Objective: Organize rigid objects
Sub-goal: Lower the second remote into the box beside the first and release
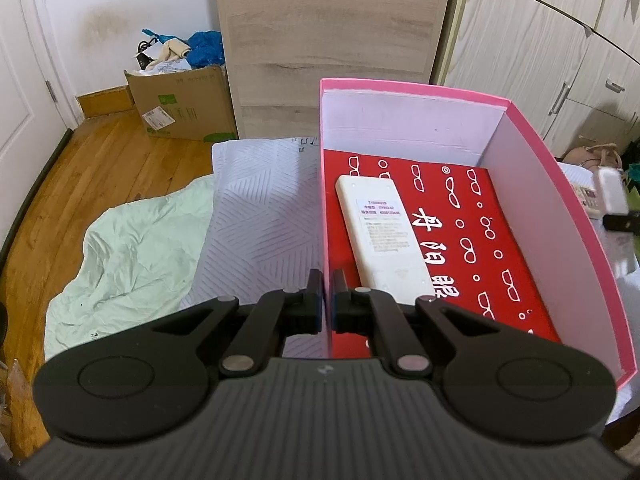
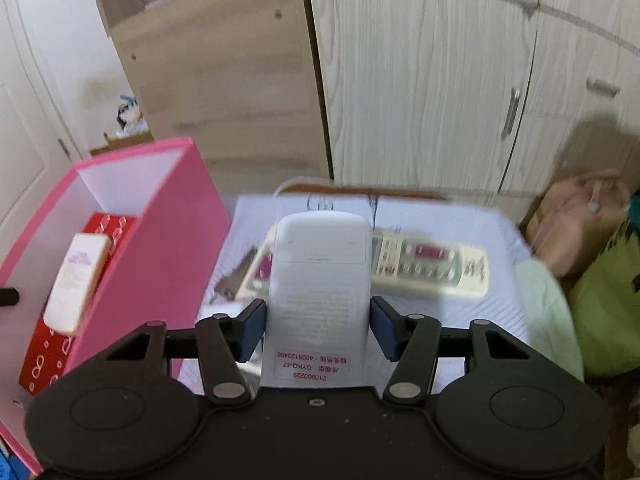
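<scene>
The white remote sits between the fingers of the right tongs, with its label side up and its far end pointing away. The fingers press on its two long sides, so it is held tight and lifted above the table. I think it is held this way so it can go into the pink box without tipping. The box stands just to the left of these tongs. Another remote already lies flat in the box, face down on the red card at the bottom. It rests near the left wall, so there is room beside it for more. The left tongs are nearly closed and pinch the left wall of the box, one finger inside and one outside. I think they hold the box still so it does not slide when things drop in. A third remote, with its buttons up, lies on the table just past the held one. The picture is blurry there, so I cannot read its buttons.
</scene>
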Demonstrator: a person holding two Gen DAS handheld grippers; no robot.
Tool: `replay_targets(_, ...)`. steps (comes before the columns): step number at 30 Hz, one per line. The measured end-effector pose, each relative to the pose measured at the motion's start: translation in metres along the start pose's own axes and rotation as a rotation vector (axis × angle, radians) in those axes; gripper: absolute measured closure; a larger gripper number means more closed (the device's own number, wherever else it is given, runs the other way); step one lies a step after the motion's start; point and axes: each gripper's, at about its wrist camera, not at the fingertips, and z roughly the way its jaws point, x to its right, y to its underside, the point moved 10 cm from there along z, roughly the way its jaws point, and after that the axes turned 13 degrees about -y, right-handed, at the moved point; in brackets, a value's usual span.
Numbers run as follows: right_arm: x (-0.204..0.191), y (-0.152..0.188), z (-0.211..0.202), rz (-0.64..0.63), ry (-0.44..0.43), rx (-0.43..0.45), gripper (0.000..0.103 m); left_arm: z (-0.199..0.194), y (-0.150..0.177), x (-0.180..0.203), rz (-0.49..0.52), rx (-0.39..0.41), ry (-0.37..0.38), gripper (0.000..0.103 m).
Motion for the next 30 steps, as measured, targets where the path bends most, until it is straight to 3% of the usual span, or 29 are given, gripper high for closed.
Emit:
replay_targets(5, -0.011, -0.025, -0.031, -0.014, -0.01, 0.147, 0.041, 0.0, 0.0, 0.0, -0.002, -0.001, 0.0, 0.099)
replay_targets(11, -0.072, -0.05, -0.063, -0.07, -0.234, 0.296, 0.041, 0.002, 0.001, -0.004, -0.051, -0.025, 0.019, 0.099)
replay_targets(13, -0.1, -0.052, -0.063, -0.084, -0.339, 0.286, 0.041, 0.002, 0.001, -0.002, -0.05, -0.026, 0.013, 0.099)
replay_targets(16, -0.132, -0.045, -0.042, -0.035, -0.476, 0.174, 0.041, 0.001, 0.001, 0.0, -0.04, -0.021, 0.001, 0.1)
replay_targets(19, -0.161, -0.034, -0.012, 0.007, -0.544, 0.055, 0.041, 0.001, 0.001, 0.0, -0.038, -0.02, 0.0, 0.1)
replay_targets(23, -0.189, -0.031, 0.024, -0.051, -0.503, -0.022, 0.041, 0.0, 0.0, 0.0, -0.057, -0.026, 0.008, 0.1)
replay_targets(26, -0.197, -0.039, 0.059, -0.135, -0.368, -0.052, 0.041, -0.001, 0.001, 0.0, -0.058, -0.022, 0.001, 0.1)
replay_targets(30, -0.182, -0.039, 0.096, -0.092, -0.233, -0.101, 0.041, -0.001, 0.0, -0.002, -0.073, -0.023, 0.013, 0.1)
